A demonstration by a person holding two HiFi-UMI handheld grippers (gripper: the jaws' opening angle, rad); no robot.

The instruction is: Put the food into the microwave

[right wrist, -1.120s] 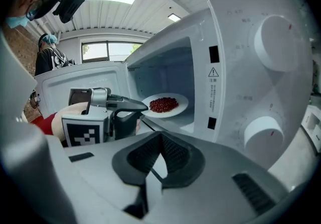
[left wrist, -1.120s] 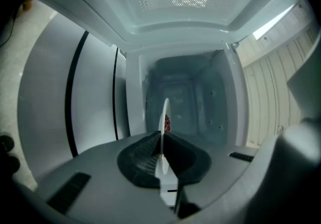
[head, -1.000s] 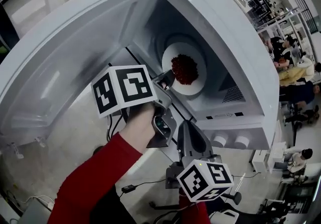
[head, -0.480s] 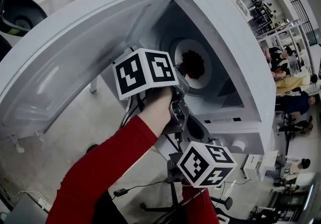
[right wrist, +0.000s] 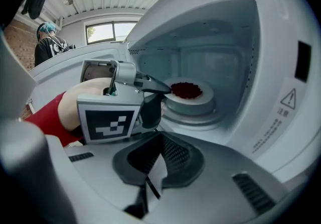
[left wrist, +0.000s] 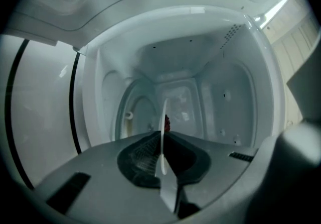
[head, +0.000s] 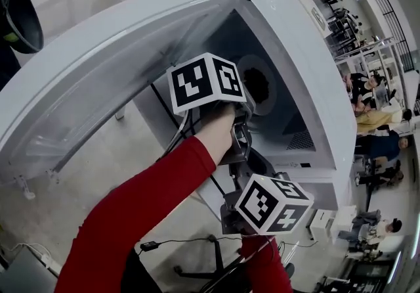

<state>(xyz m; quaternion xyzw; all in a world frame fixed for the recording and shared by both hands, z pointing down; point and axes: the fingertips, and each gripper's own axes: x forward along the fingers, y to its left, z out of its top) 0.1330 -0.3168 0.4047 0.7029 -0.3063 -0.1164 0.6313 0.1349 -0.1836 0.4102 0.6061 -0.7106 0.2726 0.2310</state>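
Observation:
The white microwave [head: 308,55] stands with its door [head: 98,88] swung wide to the left. My left gripper [head: 244,104] reaches into the cavity, shut on the near rim of a white plate [head: 268,106] carrying dark red food [head: 256,85]. In the left gripper view the plate [left wrist: 163,137] shows edge-on between the pads, the food [left wrist: 167,122] just beyond. The right gripper view shows the plate [right wrist: 193,98] just over the round turntable [right wrist: 190,113]; whether they touch I cannot tell. My right gripper [right wrist: 156,160] hangs shut and empty below the opening, behind the left gripper [right wrist: 159,92].
The open door spans the left side of the head view. Control knobs and the front panel [head: 308,167] sit right of the cavity. A cable [head: 157,244] and a chair base [head: 210,265] lie on the floor below. People [head: 374,108] sit at far right.
My left gripper has carried the plate deeper into the microwave cavity, toward the turntable. The right gripper has followed it a little toward the opening.

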